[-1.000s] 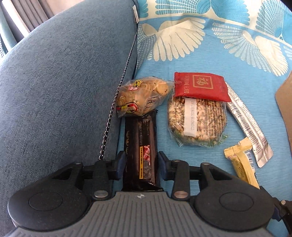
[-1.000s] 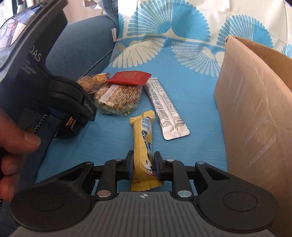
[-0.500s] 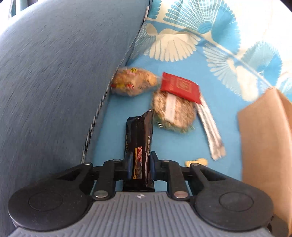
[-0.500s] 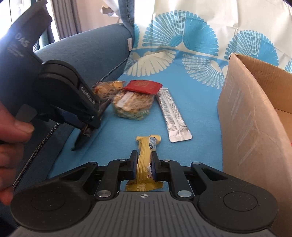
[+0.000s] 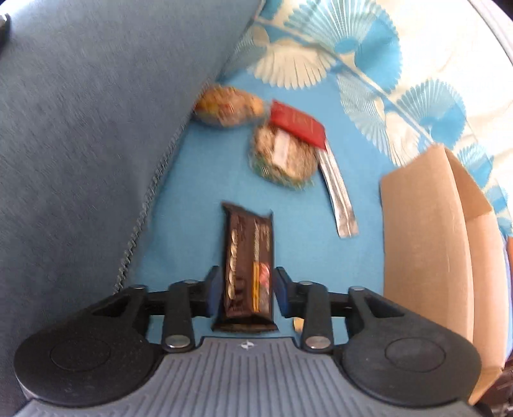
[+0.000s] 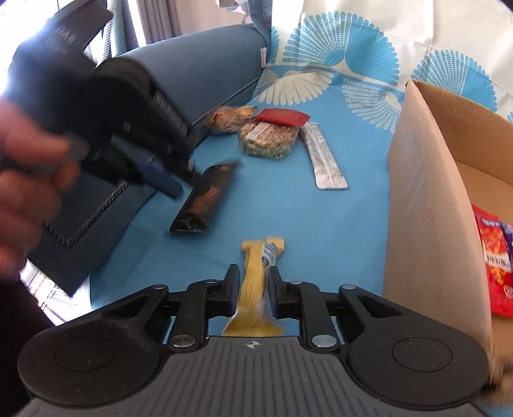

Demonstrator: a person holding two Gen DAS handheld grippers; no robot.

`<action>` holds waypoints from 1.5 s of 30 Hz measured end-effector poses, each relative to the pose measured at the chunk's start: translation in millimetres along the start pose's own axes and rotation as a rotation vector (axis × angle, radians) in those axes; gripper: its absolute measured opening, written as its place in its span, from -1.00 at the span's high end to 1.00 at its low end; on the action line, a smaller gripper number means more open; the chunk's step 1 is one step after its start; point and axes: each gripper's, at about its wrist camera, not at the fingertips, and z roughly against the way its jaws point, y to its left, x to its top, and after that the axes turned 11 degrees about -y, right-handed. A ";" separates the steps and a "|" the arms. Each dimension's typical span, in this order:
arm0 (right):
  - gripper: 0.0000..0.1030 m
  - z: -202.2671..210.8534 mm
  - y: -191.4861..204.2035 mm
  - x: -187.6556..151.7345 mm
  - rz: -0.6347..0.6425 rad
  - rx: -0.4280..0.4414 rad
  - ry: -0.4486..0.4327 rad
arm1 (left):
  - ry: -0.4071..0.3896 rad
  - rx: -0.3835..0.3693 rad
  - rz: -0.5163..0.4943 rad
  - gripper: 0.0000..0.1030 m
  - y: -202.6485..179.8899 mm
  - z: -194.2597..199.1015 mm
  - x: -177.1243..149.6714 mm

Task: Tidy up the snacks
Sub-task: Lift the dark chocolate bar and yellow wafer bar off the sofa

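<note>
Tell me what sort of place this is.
Probably a home living room: the snacks lie on a sofa seat draped with a bright blue cloth printed with white fans, beside a grey-blue upholstered sofa armrest. Grey curtains hang behind, and a brown cardboard box stands on the seat.

A bright blue cloth [image 6: 320, 224] with white and blue fan motifs carries a dark brown bar [image 5: 248, 266], a yellow bar [image 6: 256, 282], a red packet [image 6: 282, 116] and a silver sachet [image 6: 325, 160], beside a plain tan cardboard box [image 6: 429, 208] and grey-blue cushion [image 5: 80, 128].
</note>
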 end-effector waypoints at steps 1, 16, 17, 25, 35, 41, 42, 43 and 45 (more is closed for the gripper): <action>0.33 1.8 -1.3 -1.7 -0.010 0.002 -0.011 | 0.000 0.001 0.005 0.08 0.0 -0.7 0.2; 0.06 -20.5 -13.7 -13.0 -0.036 0.038 -0.054 | 0.085 0.106 -0.110 -0.15 -31.0 -45.4 -2.1; 0.06 -22.0 -14.5 -12.9 -0.038 0.036 -0.051 | 0.086 0.114 -0.120 -0.15 -33.6 -47.6 -2.3; 0.07 -27.1 -16.0 -14.0 -0.039 0.040 -0.043 | 0.079 0.144 -0.167 -0.16 -42.0 -56.2 -3.3; 0.57 -26.7 -12.9 -14.2 -0.015 0.038 -0.040 | 0.076 0.150 -0.175 -0.17 -44.3 -56.8 -3.4; 0.66 -22.9 -12.3 -14.4 -0.002 0.032 -0.056 | 0.076 0.150 -0.175 -0.17 -43.9 -56.7 -3.0; 0.66 -21.9 -12.4 -14.3 0.000 0.029 -0.061 | 0.076 0.150 -0.175 -0.17 -43.9 -56.6 -3.0; 0.67 -21.0 -12.5 -14.2 0.000 0.027 -0.066 | 0.077 0.150 -0.176 -0.17 -44.2 -56.9 -3.0; 0.67 -20.1 -12.5 -13.8 0.001 0.028 -0.072 | 0.076 0.149 -0.176 -0.17 -44.3 -56.6 -2.9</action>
